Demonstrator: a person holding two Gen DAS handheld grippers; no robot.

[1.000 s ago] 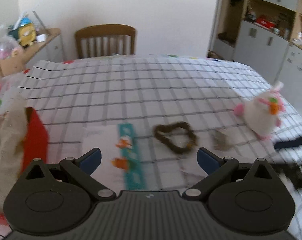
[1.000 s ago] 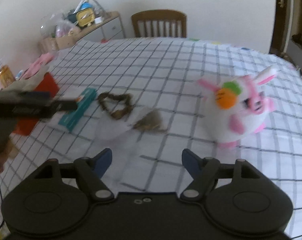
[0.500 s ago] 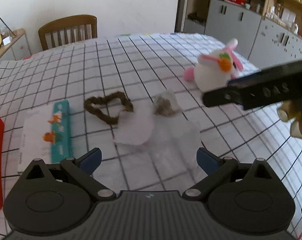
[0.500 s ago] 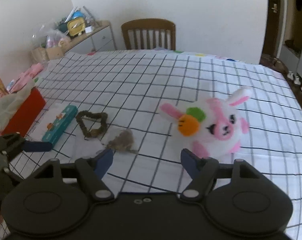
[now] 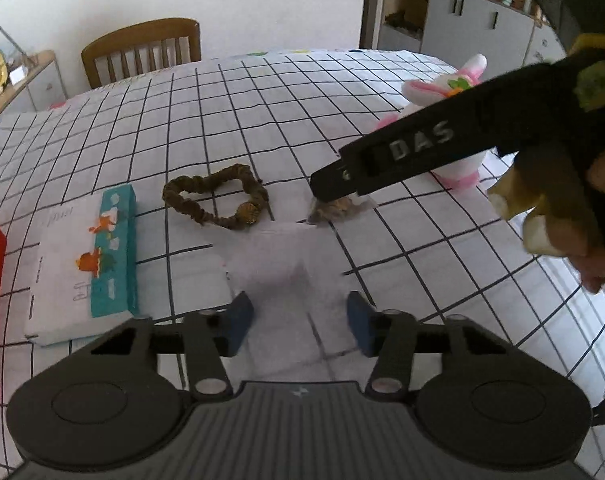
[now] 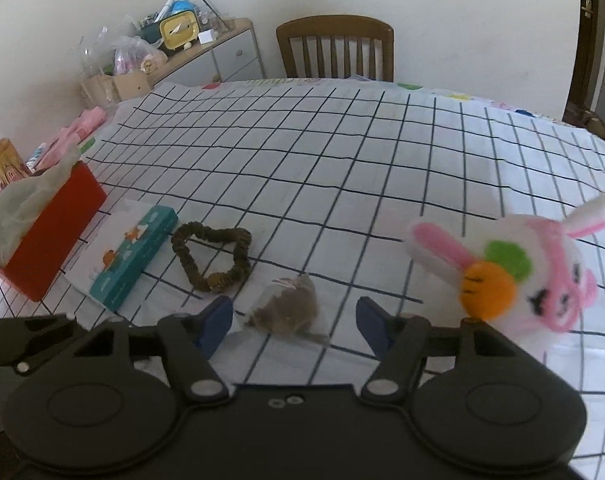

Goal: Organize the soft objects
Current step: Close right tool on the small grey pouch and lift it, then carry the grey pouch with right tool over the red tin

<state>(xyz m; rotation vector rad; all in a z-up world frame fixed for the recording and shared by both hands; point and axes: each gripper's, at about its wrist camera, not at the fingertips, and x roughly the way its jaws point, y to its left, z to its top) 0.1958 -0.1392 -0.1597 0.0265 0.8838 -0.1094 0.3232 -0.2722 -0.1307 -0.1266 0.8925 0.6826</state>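
A clear plastic bag [image 5: 280,264] lies flat on the checked tablecloth, with a small brown fabric clump [image 6: 290,308] in its far end. My left gripper [image 5: 300,326] hangs over the bag's near end, jaws closing, the pads clear of it. My right gripper [image 6: 294,326] straddles the brown clump, jaws closing too, pads apart from it. One of the right fingers [image 5: 402,152] crosses the left wrist view, its tip above the clump [image 5: 334,210]. A brown scrunchie [image 5: 214,200] lies just left. A white and pink plush bunny [image 6: 522,280] sits at the right.
A white tissue pack with a teal band [image 5: 90,264] lies left of the scrunchie. Further left stands a red box [image 6: 50,232] stuffed with pale tissue. A wooden chair [image 6: 336,46] is at the table's far edge, a cluttered sideboard [image 6: 174,52] behind left.
My left jaws have narrowed a lot. The right gripper has come forward and down over the brown clump, its jaws a little narrower, its finger now lower in the left wrist view.
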